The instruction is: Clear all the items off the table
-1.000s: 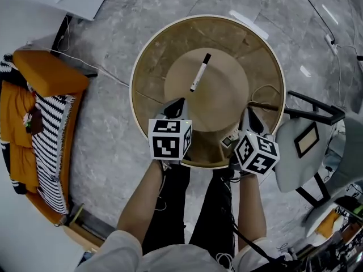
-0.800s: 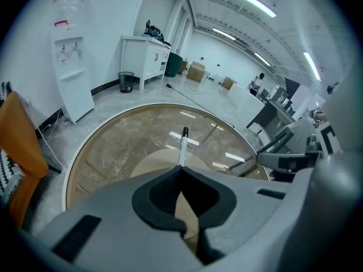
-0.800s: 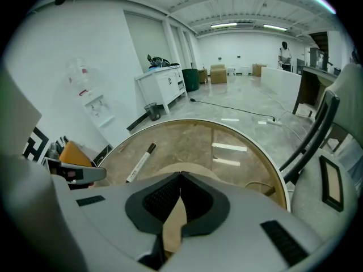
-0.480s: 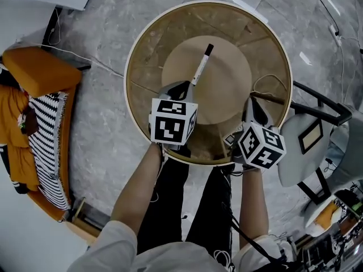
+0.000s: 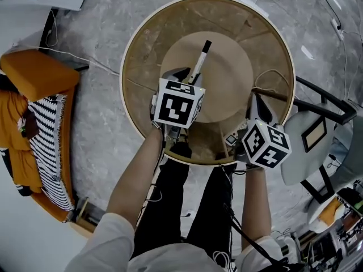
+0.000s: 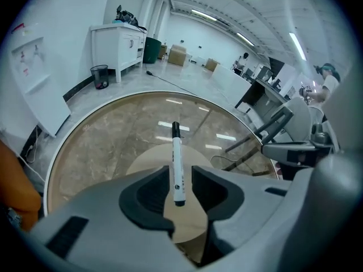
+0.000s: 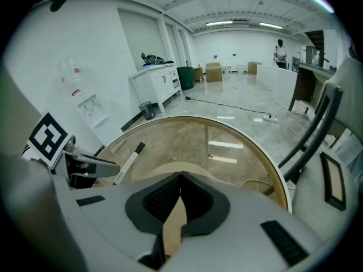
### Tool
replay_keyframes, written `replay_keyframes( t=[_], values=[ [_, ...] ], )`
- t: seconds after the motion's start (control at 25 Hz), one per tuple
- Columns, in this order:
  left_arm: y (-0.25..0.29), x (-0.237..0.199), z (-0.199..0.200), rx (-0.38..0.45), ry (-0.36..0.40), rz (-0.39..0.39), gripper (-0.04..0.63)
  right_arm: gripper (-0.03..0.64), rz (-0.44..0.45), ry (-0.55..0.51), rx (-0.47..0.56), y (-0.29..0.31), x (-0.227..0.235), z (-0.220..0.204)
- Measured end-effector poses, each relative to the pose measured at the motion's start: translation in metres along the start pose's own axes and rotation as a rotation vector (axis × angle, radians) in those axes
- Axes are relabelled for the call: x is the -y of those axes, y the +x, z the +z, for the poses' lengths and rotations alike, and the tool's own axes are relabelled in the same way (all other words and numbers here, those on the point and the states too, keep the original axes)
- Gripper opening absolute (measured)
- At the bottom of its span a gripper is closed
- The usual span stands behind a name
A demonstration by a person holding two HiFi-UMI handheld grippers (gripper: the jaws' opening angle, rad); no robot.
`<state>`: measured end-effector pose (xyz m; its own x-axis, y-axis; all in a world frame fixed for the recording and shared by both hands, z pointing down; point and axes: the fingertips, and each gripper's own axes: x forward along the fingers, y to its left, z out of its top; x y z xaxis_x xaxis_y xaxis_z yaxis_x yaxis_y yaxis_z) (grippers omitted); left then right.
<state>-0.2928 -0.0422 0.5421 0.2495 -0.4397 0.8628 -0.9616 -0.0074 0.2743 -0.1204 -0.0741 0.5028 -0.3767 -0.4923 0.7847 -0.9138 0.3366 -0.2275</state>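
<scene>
A white marker with a black cap point(image 5: 199, 58) lies on the round glass table point(image 5: 142, 50). In the left gripper view the marker point(image 6: 177, 163) points away from me, and its near end sits between the jaws. My left gripper point(image 5: 187, 75) point(image 6: 180, 173) is over the table's near left part. Its jaws are opening, and a thin gap shows on each side of the marker. My right gripper point(image 5: 256, 103) point(image 7: 180, 175) hovers at the table's near right rim, shut and empty. From there the marker point(image 7: 126, 162) shows at the left.
The table has a pale wooden rim point(image 5: 127, 112) and a round tan base point(image 5: 227, 84) under the glass. A grey chair point(image 5: 315, 135) stands close on the right. An orange seat point(image 5: 34, 75) with a striped cloth point(image 5: 48, 146) is on the left.
My left gripper has moved forward over the table until its jaws flank the marker's near end. The right gripper has hardly shifted.
</scene>
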Motion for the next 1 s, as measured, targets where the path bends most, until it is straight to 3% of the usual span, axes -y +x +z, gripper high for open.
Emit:
replay_keyframes(
  t=[0.32,0.52,0.68,1.0],
  values=[
    [0.016,-0.003,0.002,-0.076,0.165,0.028,0.19,0.023,-0.014,0.01,-0.011,-0.006,0.007,-0.009],
    [0.024,-0.003,0.003,-0.12,0.223,0.055,0.178,0.023,-0.015,0.019,-0.009,-0.007,0.008,-0.011],
    [0.026,-0.006,0.001,-0.137,0.229,0.093,0.117,0.023,-0.019,0.024,-0.011,-0.008,0.011,-0.015],
    [0.03,-0.007,-0.001,-0.161,0.207,0.122,0.095,0.023,-0.026,0.037,-0.015,-0.012,0.019,-0.021]
  ],
)
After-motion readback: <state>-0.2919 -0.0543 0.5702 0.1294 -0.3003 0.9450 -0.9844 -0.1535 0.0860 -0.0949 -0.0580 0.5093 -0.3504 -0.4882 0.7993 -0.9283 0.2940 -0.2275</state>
